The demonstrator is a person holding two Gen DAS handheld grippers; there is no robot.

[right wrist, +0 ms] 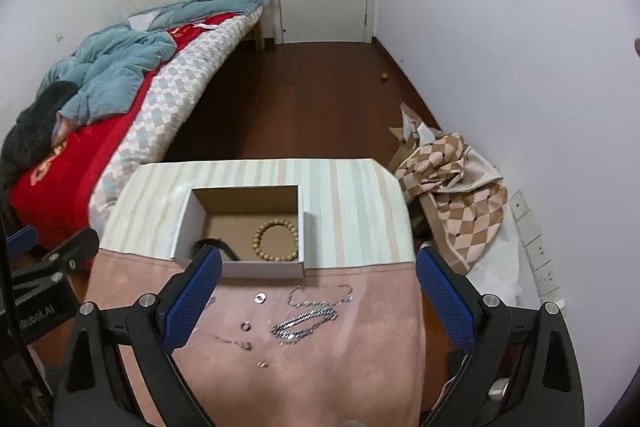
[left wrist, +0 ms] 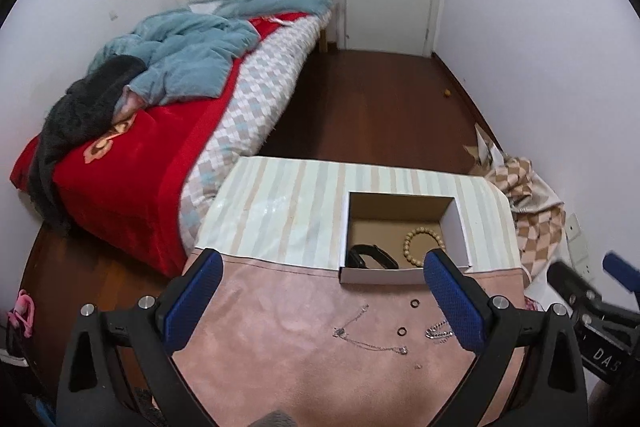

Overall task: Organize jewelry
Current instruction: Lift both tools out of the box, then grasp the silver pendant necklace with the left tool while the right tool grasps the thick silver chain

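Left wrist view: the left gripper (left wrist: pixel 324 297) hangs above the pink mat (left wrist: pixel 280 355) with its blue fingers (left wrist: pixel 196 301) spread wide and nothing between them. On the mat lie a thin necklace (left wrist: pixel 362 333), its chain running from near the box toward the lower right, two dark rings (left wrist: pixel 415 303) and (left wrist: pixel 401 330) a little apart, and a heavier silver chain (left wrist: pixel 438 330) partly hidden behind the right-hand finger. The box (left wrist: pixel 382 275) stands at the far edge of the mat, its open top up and its long side across the view. Inside it, a bead bracelet (left wrist: pixel 420 245) lies flat on the right and a black band (left wrist: pixel 370 255) on the left. The right gripper (left wrist: pixel 592 293) shows at the right edge, blurred.

Right wrist view: the right gripper (right wrist: pixel 318 301) is likewise released, fingers (right wrist: pixel 446 301) far apart and holding nothing. Between them on the mat (right wrist: pixel 340 367) a thick chain (right wrist: pixel 304 323) lies bunched, its long axis across the view, with a finer chain (right wrist: pixel 320 295) just behind it. Two rings (right wrist: pixel 262 297), (right wrist: pixel 245 326) lie to the left, then a pendant (right wrist: pixel 247 346) and a tiny piece (right wrist: pixel 263 363) nearer the camera. The box (right wrist: pixel 262 269) holds the bracelet (right wrist: pixel 276 241) flat on its right side; the band (right wrist: pixel 216 245) is partly hidden by the left-hand finger. The left gripper (right wrist: pixel 24 247) shows at the left edge, and its opening cannot be told here.
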